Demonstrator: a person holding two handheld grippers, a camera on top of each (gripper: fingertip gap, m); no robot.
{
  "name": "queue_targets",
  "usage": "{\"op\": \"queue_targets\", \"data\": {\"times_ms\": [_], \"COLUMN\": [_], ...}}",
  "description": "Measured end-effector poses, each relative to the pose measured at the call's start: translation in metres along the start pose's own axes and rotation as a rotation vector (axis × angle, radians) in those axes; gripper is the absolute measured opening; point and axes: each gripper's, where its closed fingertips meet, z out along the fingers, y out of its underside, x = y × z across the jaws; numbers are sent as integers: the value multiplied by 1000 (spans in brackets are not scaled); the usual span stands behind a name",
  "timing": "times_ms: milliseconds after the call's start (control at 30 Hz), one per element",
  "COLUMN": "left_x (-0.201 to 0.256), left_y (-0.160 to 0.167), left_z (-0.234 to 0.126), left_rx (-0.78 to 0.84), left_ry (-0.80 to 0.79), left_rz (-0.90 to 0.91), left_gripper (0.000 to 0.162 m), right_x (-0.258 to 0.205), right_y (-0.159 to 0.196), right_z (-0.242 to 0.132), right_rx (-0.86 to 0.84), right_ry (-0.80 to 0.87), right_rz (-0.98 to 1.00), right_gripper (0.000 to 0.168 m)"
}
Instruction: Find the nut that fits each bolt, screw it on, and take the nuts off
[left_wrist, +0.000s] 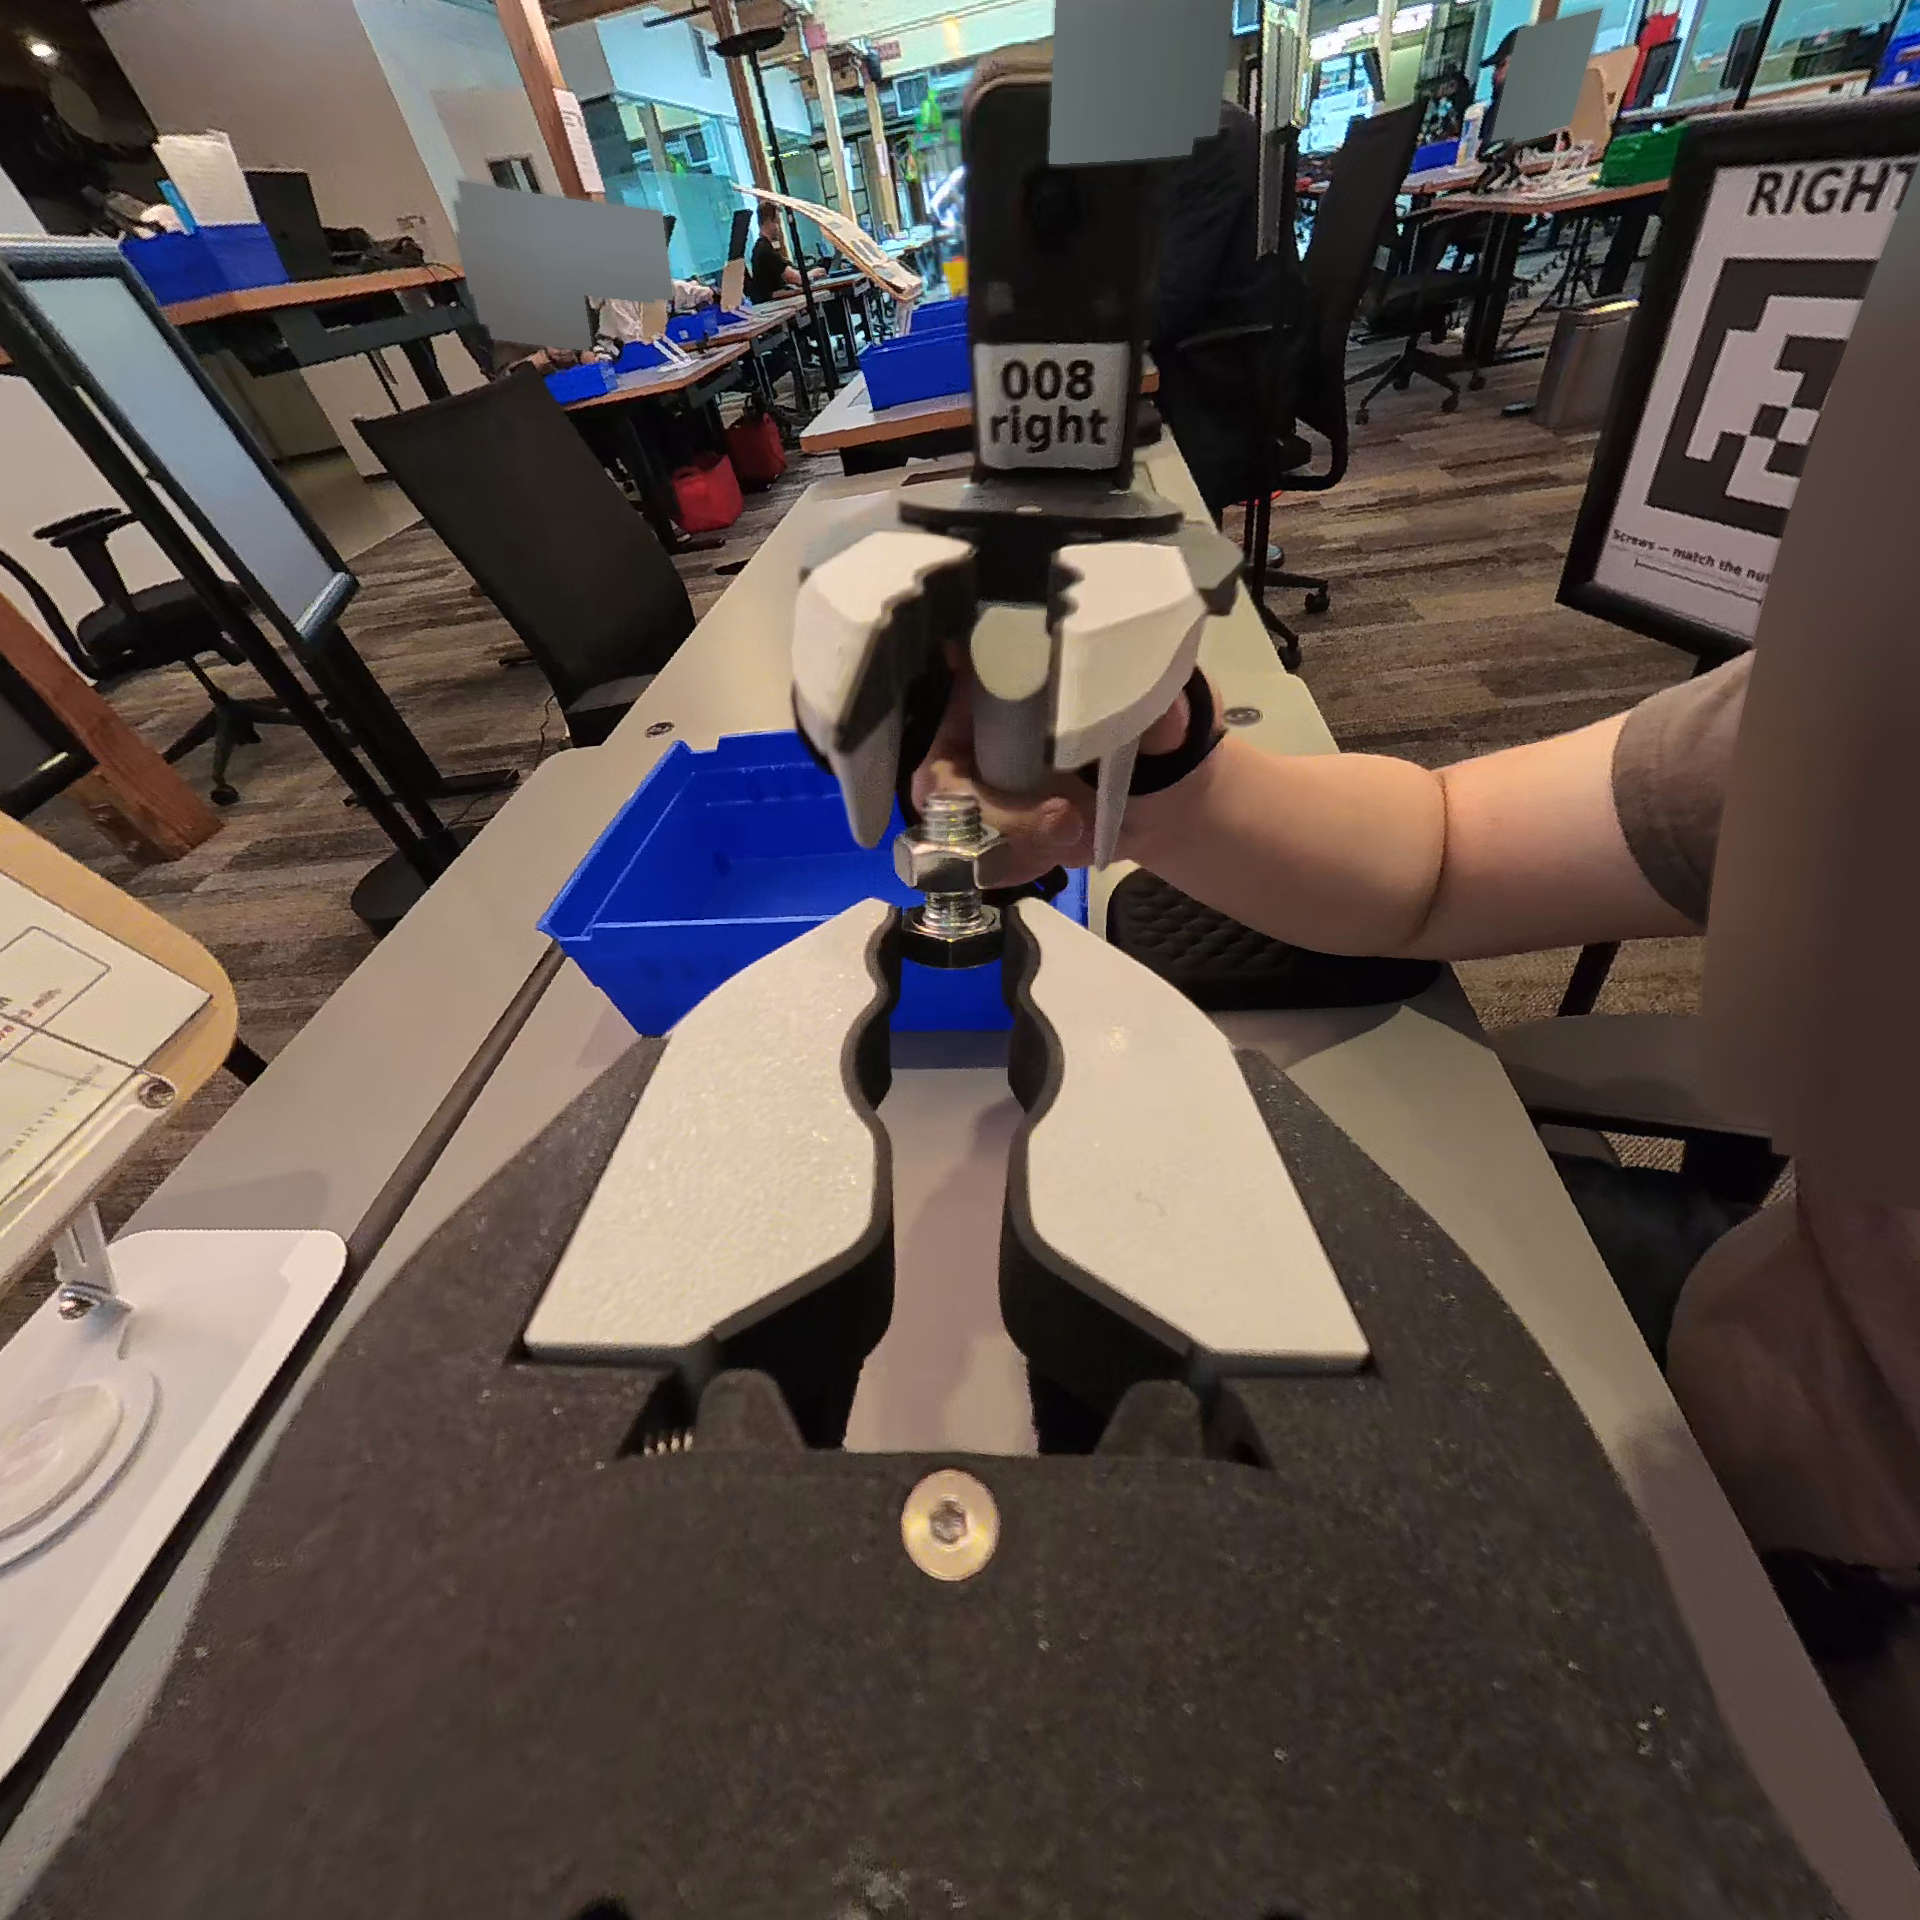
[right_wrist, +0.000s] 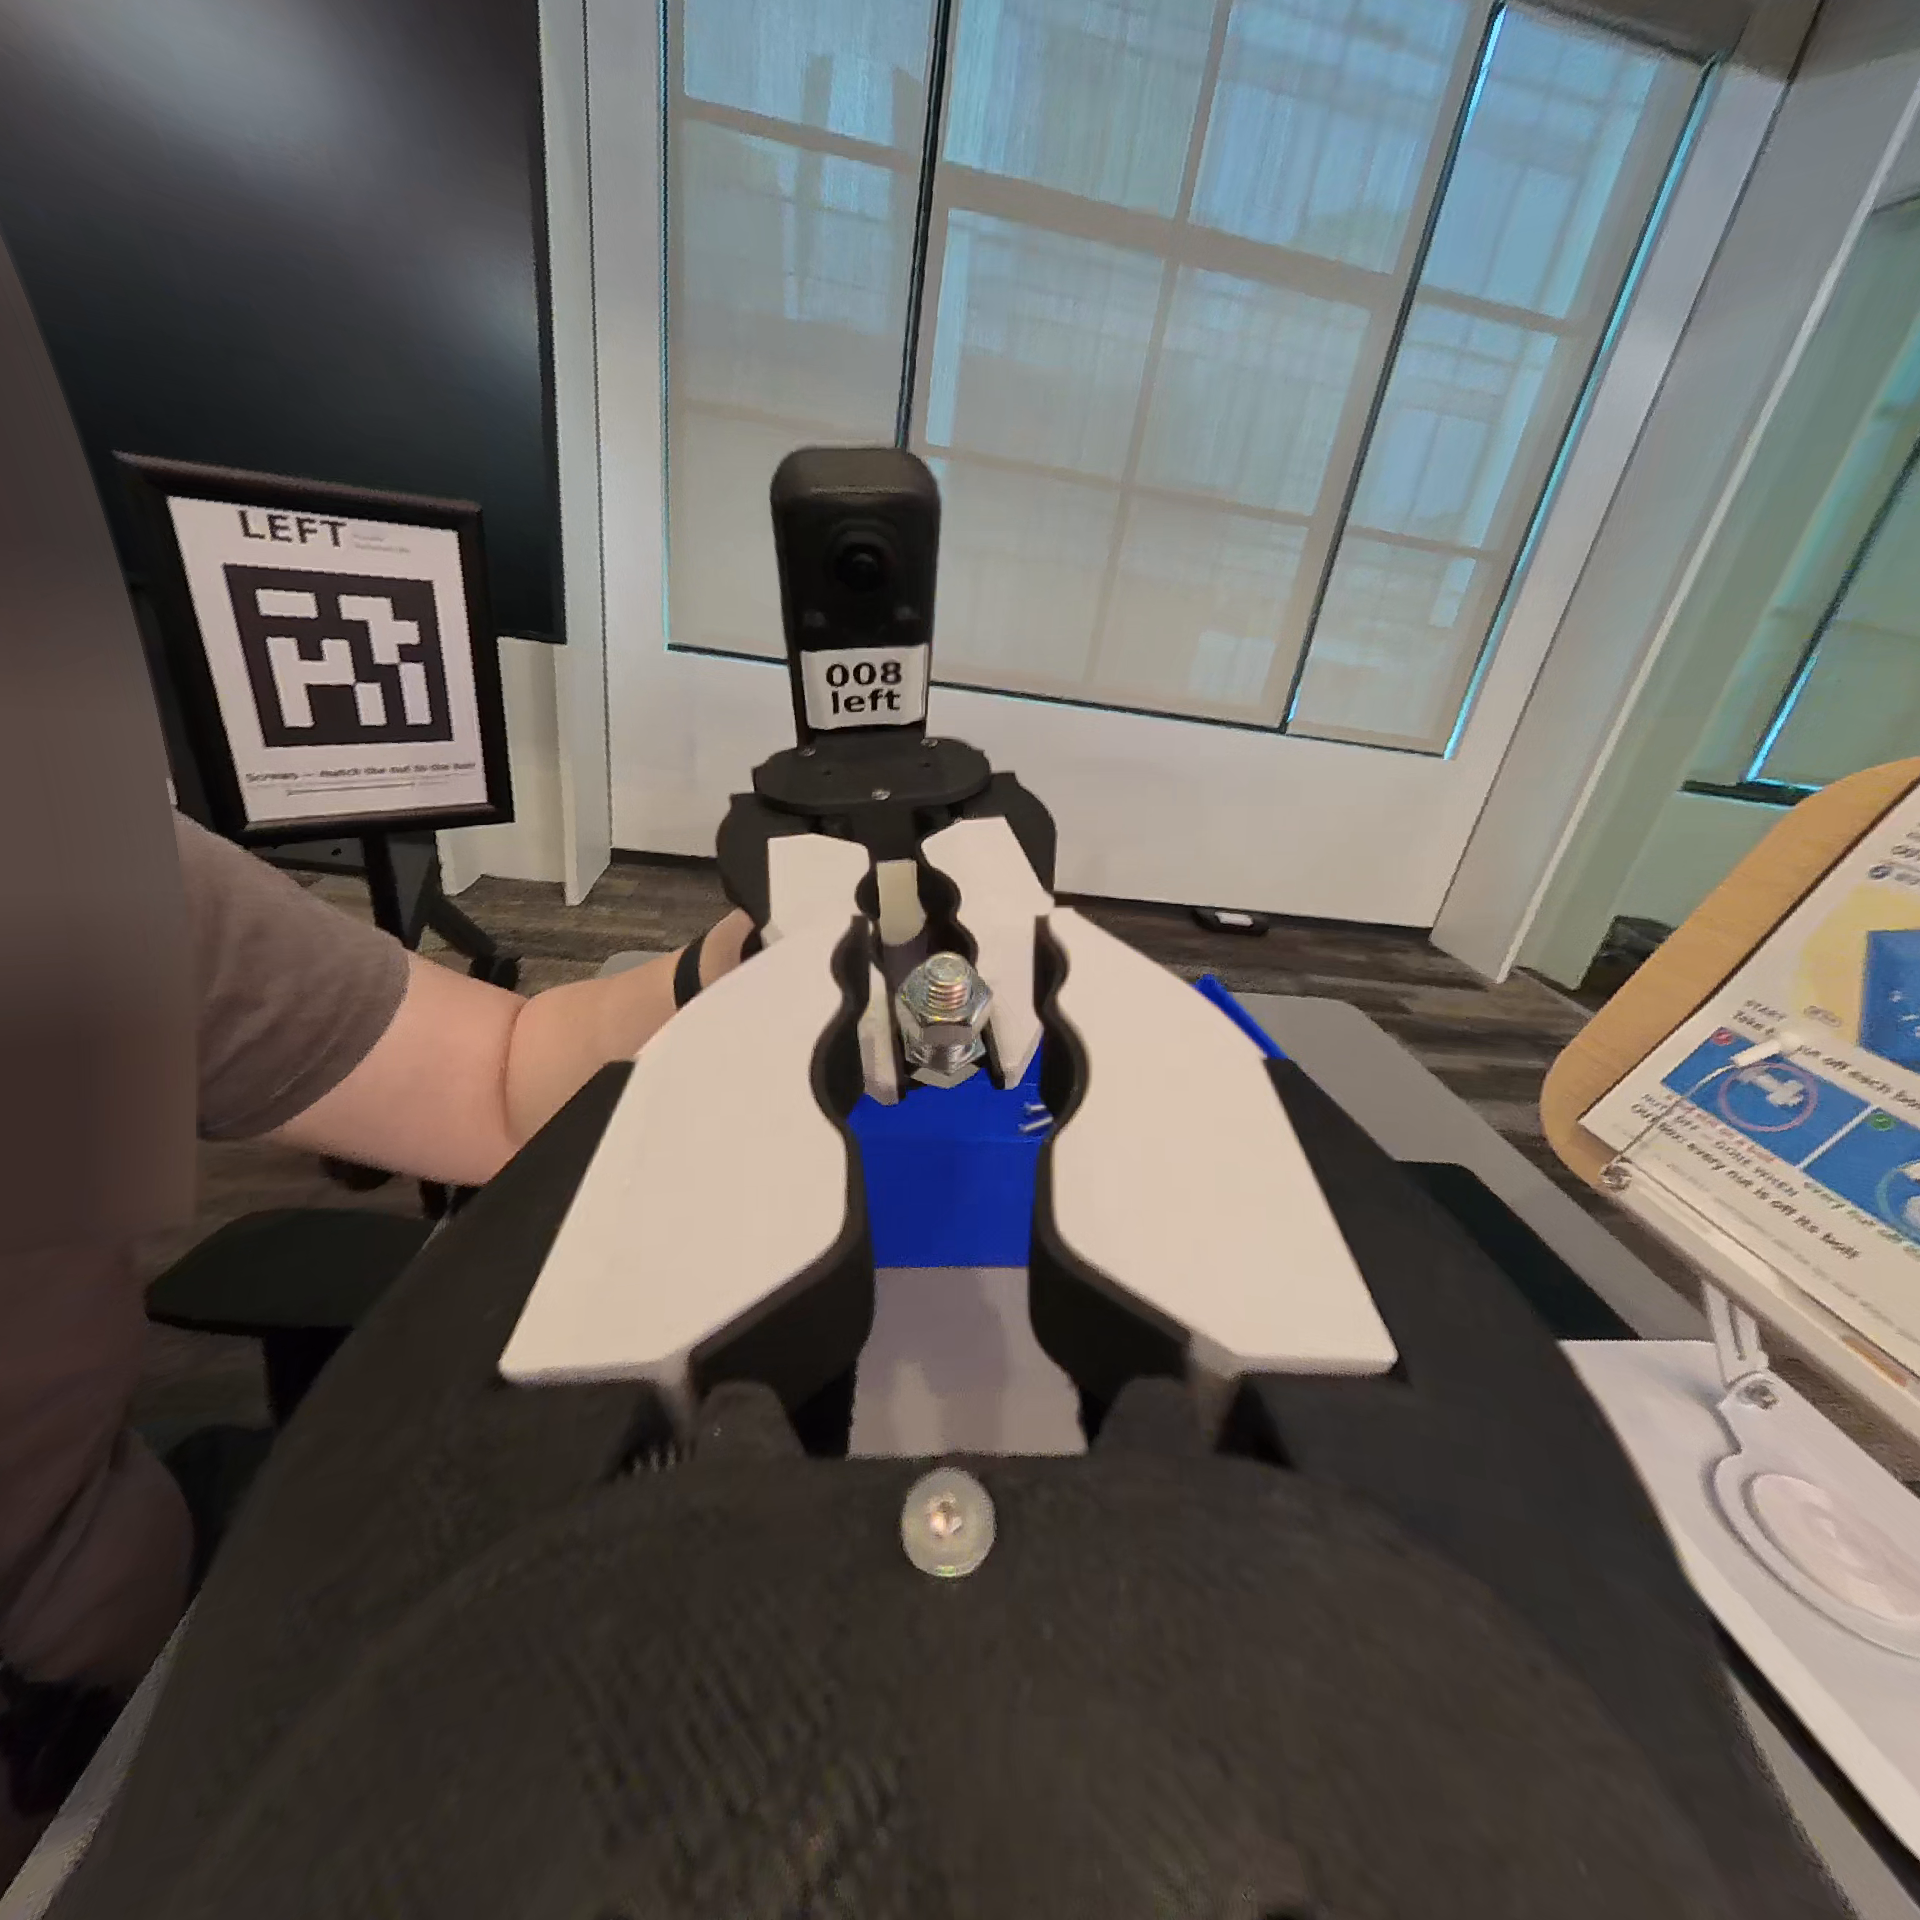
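Observation:
My left gripper (left_wrist: 951, 930) is shut on the head end of a silver bolt (left_wrist: 951, 816) and holds it upright over the blue bin (left_wrist: 717, 883). A silver hex nut (left_wrist: 948, 860) sits on the bolt's thread, with thread showing above and below it. My right gripper (right_wrist: 945, 932) faces the left one with its jaws open on either side of the nut (right_wrist: 943, 1013), not touching it. From the left wrist view, the right gripper (left_wrist: 987, 821) comes in from above with its fingers spread. The right wrist view shows the left gripper (right_wrist: 945, 1081) clamped on the bolt below the nut.
The blue bin (right_wrist: 945, 1184) stands on a grey table (left_wrist: 1382, 1049) and holds a few small parts (right_wrist: 1032, 1117). An instruction board on a white stand (right_wrist: 1766, 1091) is beside the table. Framed marker signs (right_wrist: 343, 655) and office chairs (left_wrist: 540, 540) stand around. Left and right tips are no more than a few centimetres apart.

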Motion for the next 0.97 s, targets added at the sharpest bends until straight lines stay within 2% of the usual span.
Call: {"op": "queue_targets", "data": {"times_ms": [233,600,700,967], "left_x": [-9,-3,-4,5], "left_y": [-7,-20,-19,-18], "left_z": [3,-2,-2,4], "left_rx": [83,162,150,150], "left_ry": [-21,35,22,73], "left_rz": [-146,-189,-184,-202], "left_gripper": [17,17,17,17], "right_x": [12,21,14,5], "right_y": [7,1,-5,4], "right_z": [1,-7,-7,1], "right_rx": [-12,32,73,28], "right_ry": [48,62,13,-41], "right_rz": [76,114,147,155], "right_gripper": [35,32,32,34]}}
